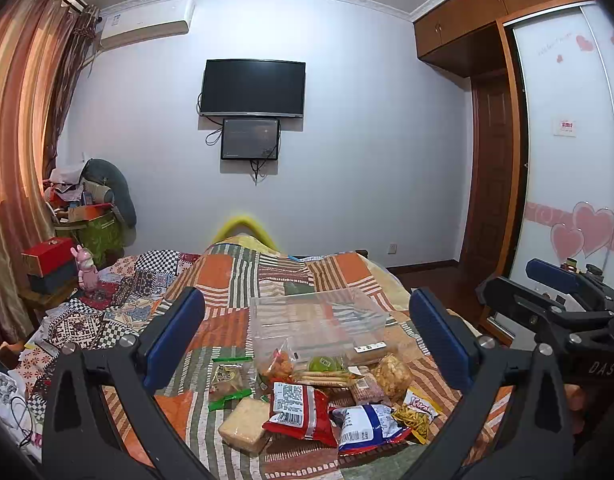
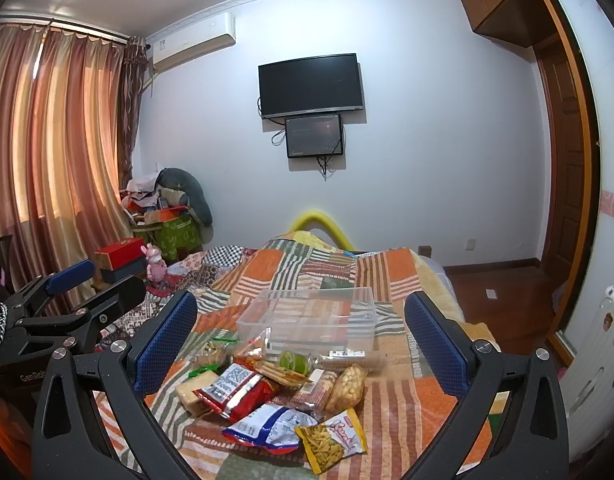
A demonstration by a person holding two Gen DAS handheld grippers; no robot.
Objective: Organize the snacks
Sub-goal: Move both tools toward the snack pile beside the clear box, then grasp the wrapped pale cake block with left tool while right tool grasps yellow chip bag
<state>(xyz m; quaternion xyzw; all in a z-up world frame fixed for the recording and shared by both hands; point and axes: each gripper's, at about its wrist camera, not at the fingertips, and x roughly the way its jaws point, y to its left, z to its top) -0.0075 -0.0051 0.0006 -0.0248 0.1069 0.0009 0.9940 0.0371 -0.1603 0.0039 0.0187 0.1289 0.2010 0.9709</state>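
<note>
Snacks (image 1: 307, 396) piled on bedspread (image 1: 235, 280) before clear bin (image 1: 319, 316), between both wide-open, empty tools, left (image 1: 307, 344), right (image 2: 301, 344).

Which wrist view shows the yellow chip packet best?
The right wrist view: the yellow chip packet lies whole and unobstructed near the front of the pile. In the left wrist view it is smaller, partly overlapped by the blue-and-white bag.

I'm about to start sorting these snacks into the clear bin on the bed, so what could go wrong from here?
The snack packets lie overlapped: the red packet rests over the pale cracker block, so a grab may drag a neighbour. The clear plastic bin sits on a soft quilt and may tip or slide when pushed. Both grippers, left and right, are open and close together, so they might collide.
</note>
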